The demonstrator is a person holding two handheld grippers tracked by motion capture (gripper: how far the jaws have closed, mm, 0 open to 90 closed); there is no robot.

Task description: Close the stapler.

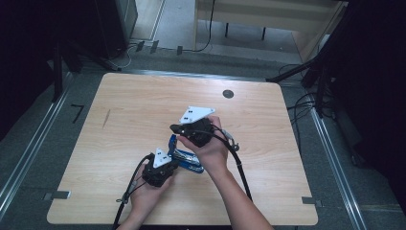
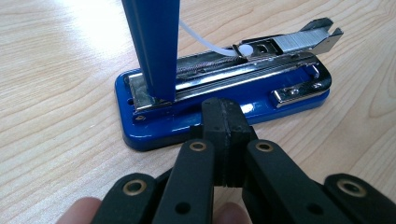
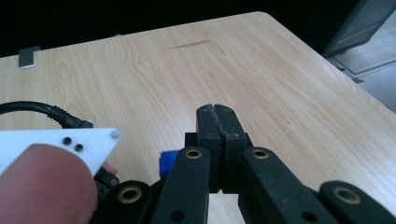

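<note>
1. Stapler (image 1: 187, 161) on table (image 1: 119, 143), near the middle, toward the person's edge.
2. Left gripper (image 1: 167, 165) just left of stapler, tips at its base.
3. Right gripper (image 1: 174, 128) above and behind stapler.
4. Stapler's lid (image 2: 154, 46) stands upright over its base (image 2: 187, 119).

Wooden table (image 1: 268, 143) bearing open blue stapler (image 2: 224, 100)

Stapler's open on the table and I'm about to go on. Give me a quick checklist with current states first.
1. Stapler base flat on the table: ok.
2. Blue lid swung up, clear of the magazine: ok.
3. Staple strip in the magazine: ok, sticking out at the front end.
4. Left gripper shut, empty, at the base's edge: ok.
5. Right gripper shut, empty: ok.
6. Whether the lid stays up unaided: cannot tell.
</note>
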